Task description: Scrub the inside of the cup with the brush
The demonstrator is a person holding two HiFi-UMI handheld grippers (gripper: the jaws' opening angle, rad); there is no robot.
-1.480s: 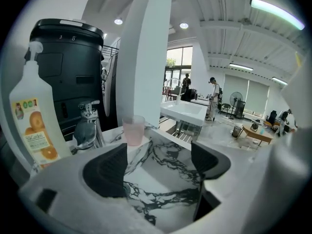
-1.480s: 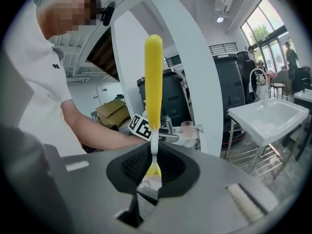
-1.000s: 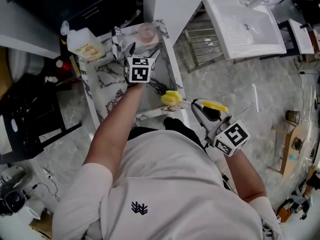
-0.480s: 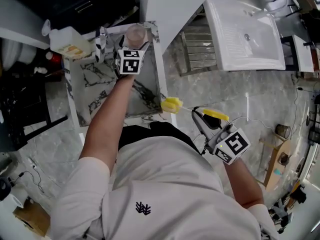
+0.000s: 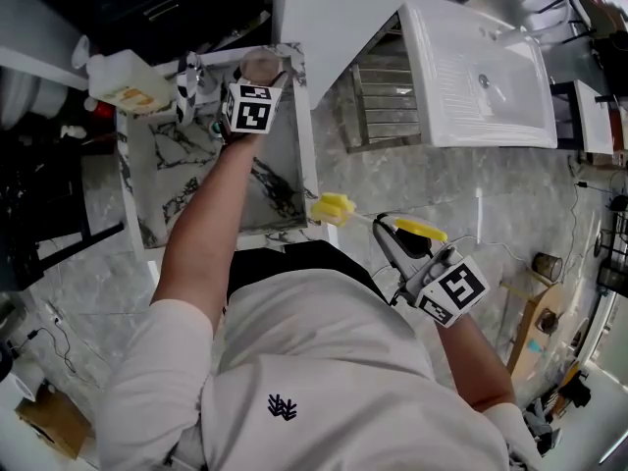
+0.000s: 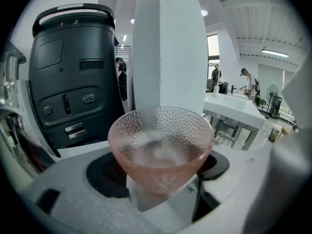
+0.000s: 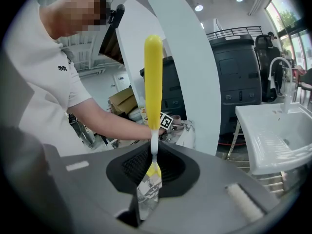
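A pink dimpled glass cup (image 6: 161, 147) stands upright at the far edge of the marble table (image 5: 177, 175), small in the head view as the cup (image 5: 261, 64). My left gripper (image 6: 161, 179) reaches over the table, seen in the head view as the left gripper (image 5: 253, 86). Its jaws have just been closing with the cup between them, and the pads now lie against the cup's sides. My right gripper (image 5: 392, 238) hangs off the table's near right corner, shut on the brush's thin stem. The yellow brush head (image 5: 334, 207) points at the table; it rises ahead as the brush (image 7: 153, 77).
A white plastic jug (image 5: 118, 78) sits at the table's far left. A black machine (image 6: 68, 82) and a white pillar (image 6: 165, 48) stand just behind the cup. A metal rack (image 5: 378, 106) and a white sink (image 5: 481, 67) lie to the right.
My left gripper has moved forward over the table up to the cup. The right gripper, with the brush in it, has shifted a little towards the table's corner.
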